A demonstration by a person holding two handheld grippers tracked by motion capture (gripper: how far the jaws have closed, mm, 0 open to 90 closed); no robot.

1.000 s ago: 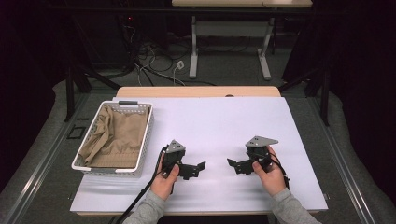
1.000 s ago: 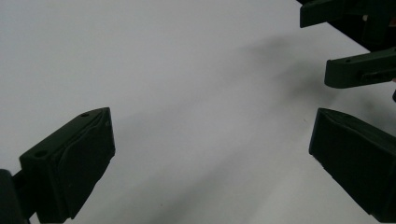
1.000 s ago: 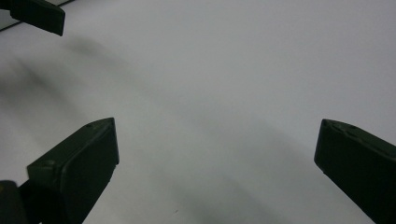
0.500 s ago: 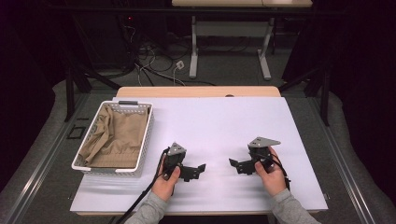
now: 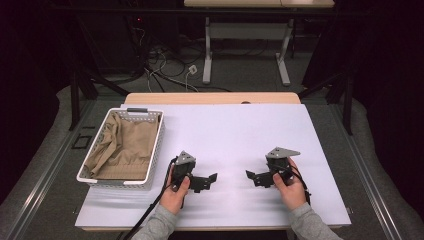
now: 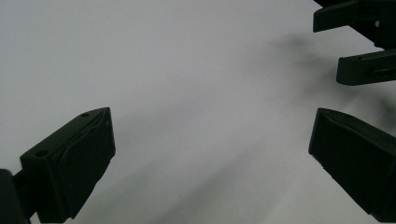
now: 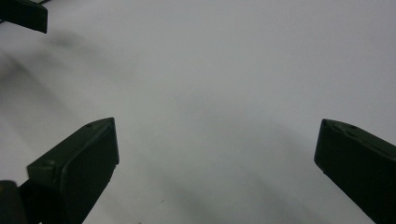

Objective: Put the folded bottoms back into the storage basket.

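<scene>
My forearms ran off the high view's bottom edge. The tan cloth [image 5: 126, 146] lay bunched in the white basket [image 5: 156, 146], its folds hiding what sort of cloth it was. The right gripper [image 6: 353, 43] was cut off at the left gripper view's edge.

Hand-held grippers [image 5: 214, 178] [image 5: 248, 174] over white table [image 5: 235, 130]

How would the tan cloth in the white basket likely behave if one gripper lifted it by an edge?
The tan cloth lies rumpled and folded in the white basket, so it is probably floppy and would drape rather than hold shape. It looks thin, likely light. A trailing part might snag on the perforated wall.
</scene>
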